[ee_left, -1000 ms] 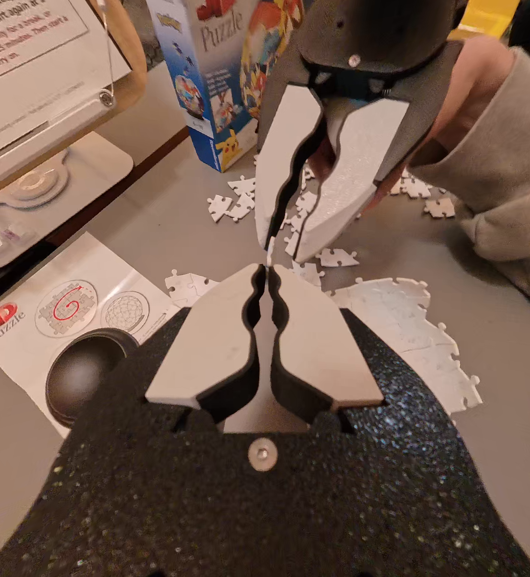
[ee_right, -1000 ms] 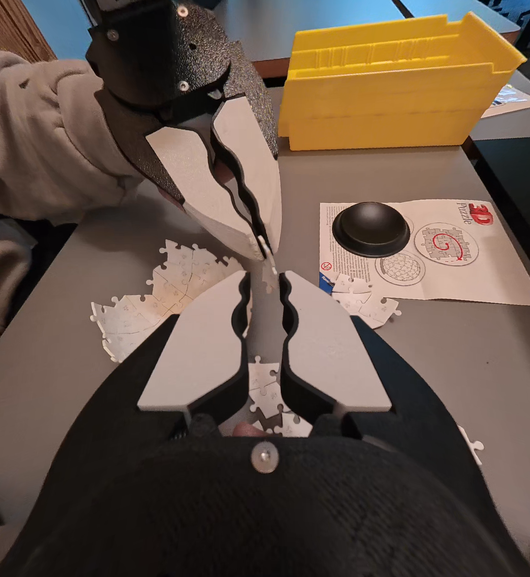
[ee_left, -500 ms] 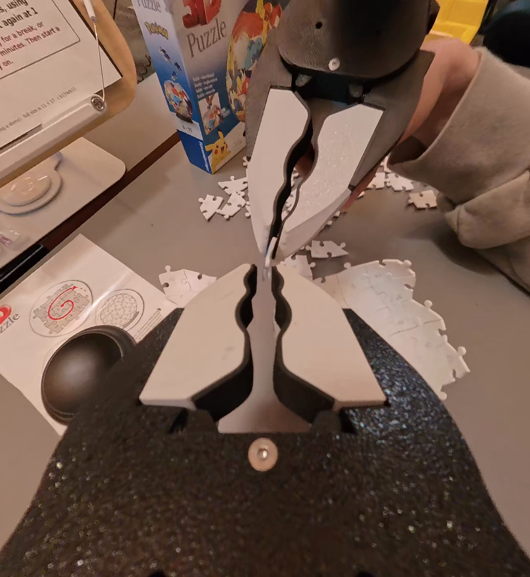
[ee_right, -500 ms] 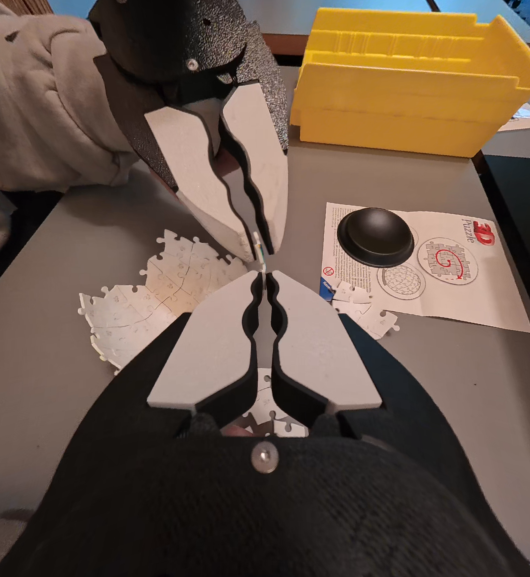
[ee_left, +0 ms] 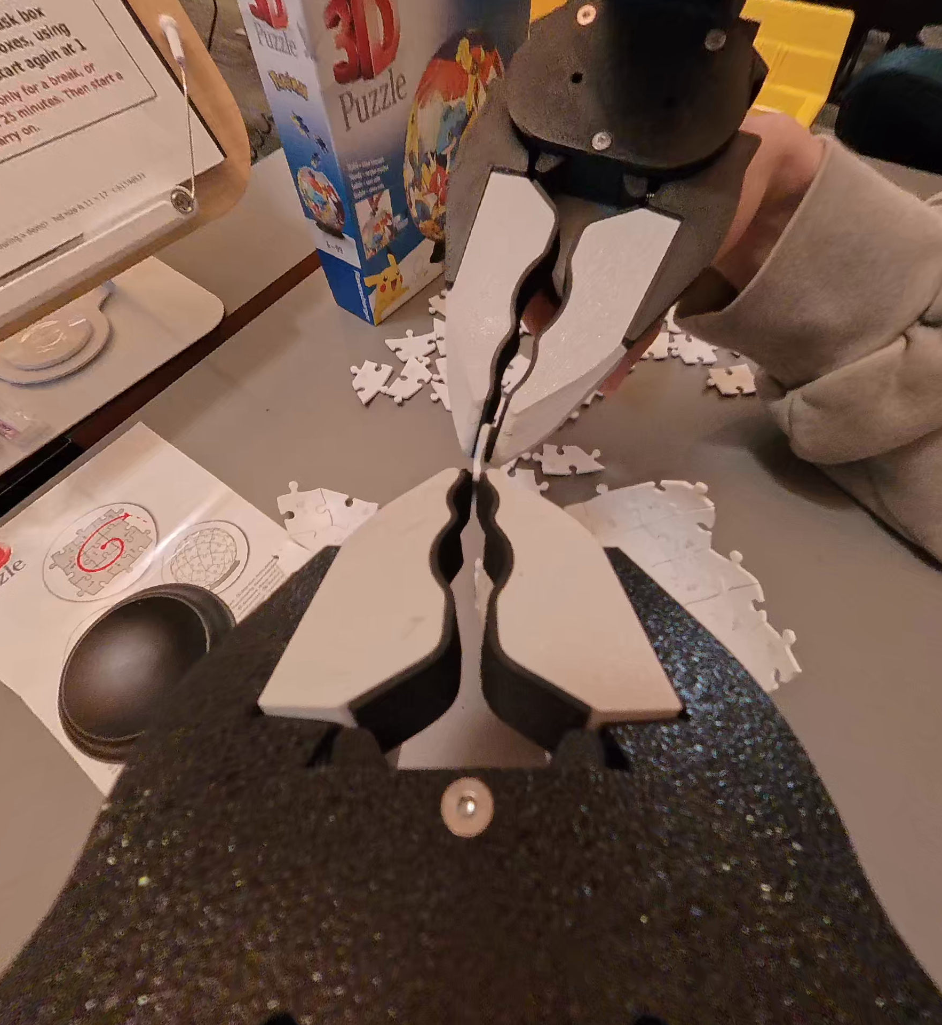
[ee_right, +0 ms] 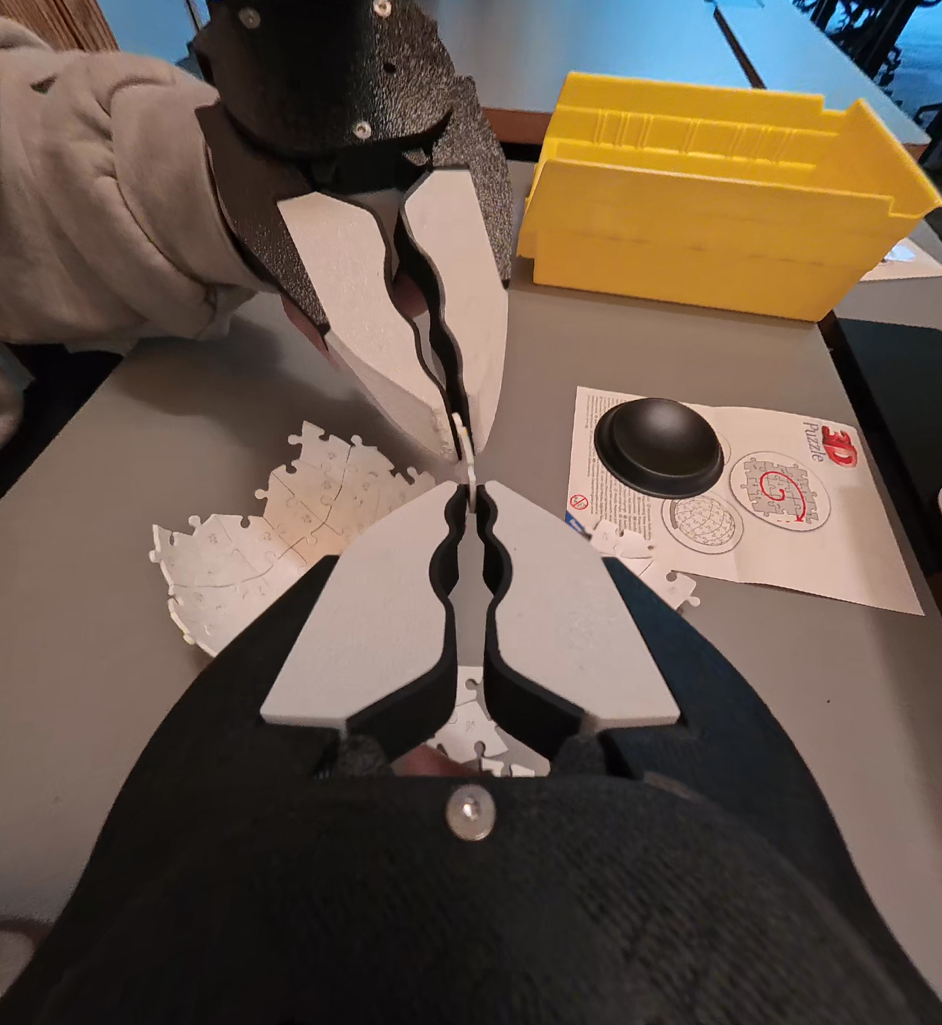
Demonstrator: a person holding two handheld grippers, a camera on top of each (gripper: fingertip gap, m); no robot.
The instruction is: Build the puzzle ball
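One yellow bin, right view only

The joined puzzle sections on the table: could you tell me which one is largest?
The curved section left of the right claw; the cluster beside the leaflet is far smaller.

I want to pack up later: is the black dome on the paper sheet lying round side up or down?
Round side up: the black dome shows its curved top, rim flat on the paper sheet.
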